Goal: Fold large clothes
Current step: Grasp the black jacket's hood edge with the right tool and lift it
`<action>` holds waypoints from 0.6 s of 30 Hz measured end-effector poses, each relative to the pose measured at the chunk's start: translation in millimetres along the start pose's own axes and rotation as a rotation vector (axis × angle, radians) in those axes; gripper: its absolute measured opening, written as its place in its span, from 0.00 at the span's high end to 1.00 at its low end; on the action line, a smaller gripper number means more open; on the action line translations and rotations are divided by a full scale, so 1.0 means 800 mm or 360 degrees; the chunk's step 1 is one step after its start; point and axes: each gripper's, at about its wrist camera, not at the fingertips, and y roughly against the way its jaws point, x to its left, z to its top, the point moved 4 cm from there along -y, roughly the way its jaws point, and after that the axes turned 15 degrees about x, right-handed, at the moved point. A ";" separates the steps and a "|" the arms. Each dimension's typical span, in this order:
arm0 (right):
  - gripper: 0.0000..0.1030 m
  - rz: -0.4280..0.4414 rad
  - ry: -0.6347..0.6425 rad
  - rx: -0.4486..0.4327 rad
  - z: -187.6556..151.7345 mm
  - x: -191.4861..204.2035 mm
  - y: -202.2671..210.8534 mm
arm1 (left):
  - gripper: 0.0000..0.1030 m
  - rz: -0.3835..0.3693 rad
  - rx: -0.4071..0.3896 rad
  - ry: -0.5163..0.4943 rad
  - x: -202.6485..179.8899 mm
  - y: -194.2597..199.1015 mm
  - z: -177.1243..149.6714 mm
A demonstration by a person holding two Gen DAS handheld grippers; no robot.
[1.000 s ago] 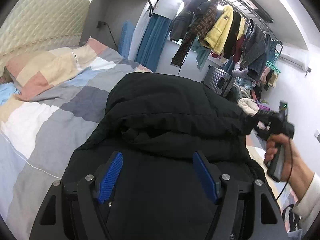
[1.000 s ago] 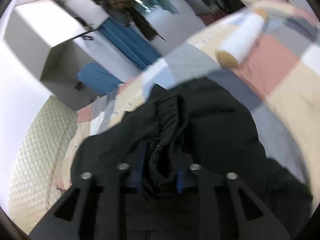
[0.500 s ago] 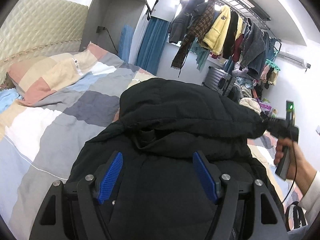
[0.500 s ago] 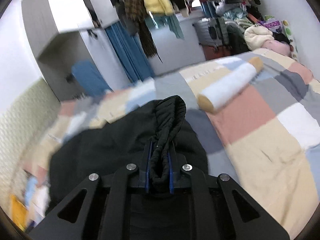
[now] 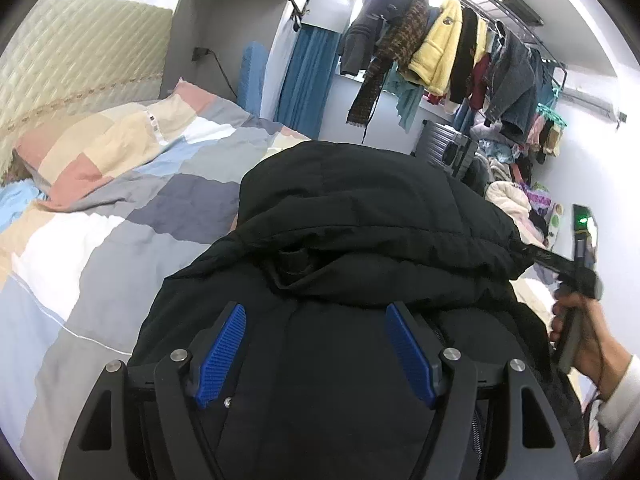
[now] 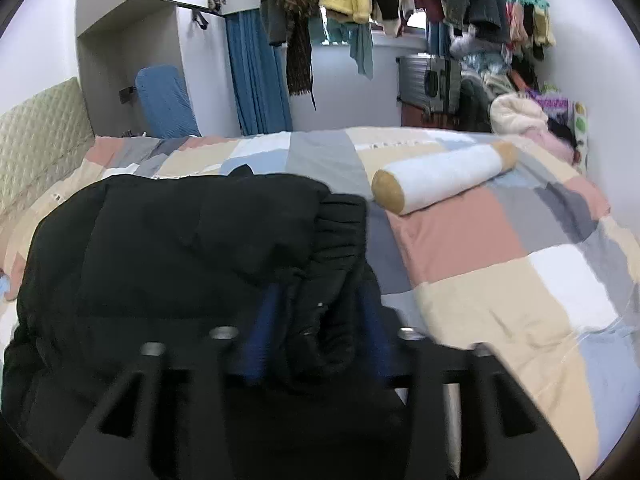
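Left gripper [image 5: 318,354] wide apart over the black jacket [image 5: 360,248], holding nothing; right gripper [image 6: 316,332] parted, blurred, a ribbed jacket fold lying between its fingers; jacket heaped on the patchwork bed [image 6: 500,272]; bolster [image 6: 444,176] at 1 o'clock; suitcase [image 6: 428,80] beyond, contents unseen; clothes rail [image 5: 460,56] at 12 o'clock.

Left gripper [image 5: 316,354] spread wide over black jacket [image 5: 360,216].

No text, label, brand or number can be read in either view.
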 end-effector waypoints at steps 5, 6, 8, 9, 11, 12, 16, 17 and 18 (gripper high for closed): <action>0.45 0.0128 0.0037 -0.0038 -0.027 -0.006 0.053 | 0.30 0.0003 -0.0022 -0.0014 -0.006 0.009 -0.002; 0.45 0.0150 0.0039 -0.0026 -0.035 -0.007 0.063 | 0.30 0.0004 -0.0028 -0.0013 -0.006 0.012 -0.002; 0.45 0.0165 0.0035 0.0017 -0.045 -0.008 0.077 | 0.30 -0.0001 -0.0043 -0.0006 -0.005 0.020 -0.004; 0.45 0.0168 0.0030 0.0048 -0.052 -0.010 0.083 | 0.30 -0.0005 -0.0050 -0.0001 -0.005 0.023 -0.005; 0.45 0.0216 0.0009 0.0120 -0.068 -0.013 0.097 | 0.30 -0.0015 -0.0057 0.0006 -0.005 0.030 -0.007; 0.45 0.0237 -0.0003 0.0134 -0.074 -0.014 0.103 | 0.30 -0.0021 -0.0059 0.0009 -0.005 0.033 -0.009; 0.45 0.0246 0.0070 0.0220 -0.109 -0.013 0.124 | 0.30 -0.0042 -0.0055 0.0013 -0.005 0.043 -0.013; 0.44 0.0243 0.0098 0.0248 -0.118 -0.012 0.126 | 0.30 -0.0044 -0.0049 0.0011 -0.005 0.044 -0.013; 0.44 0.0248 0.0115 0.0279 -0.126 -0.012 0.126 | 0.30 -0.0043 -0.0035 0.0008 -0.005 0.044 -0.013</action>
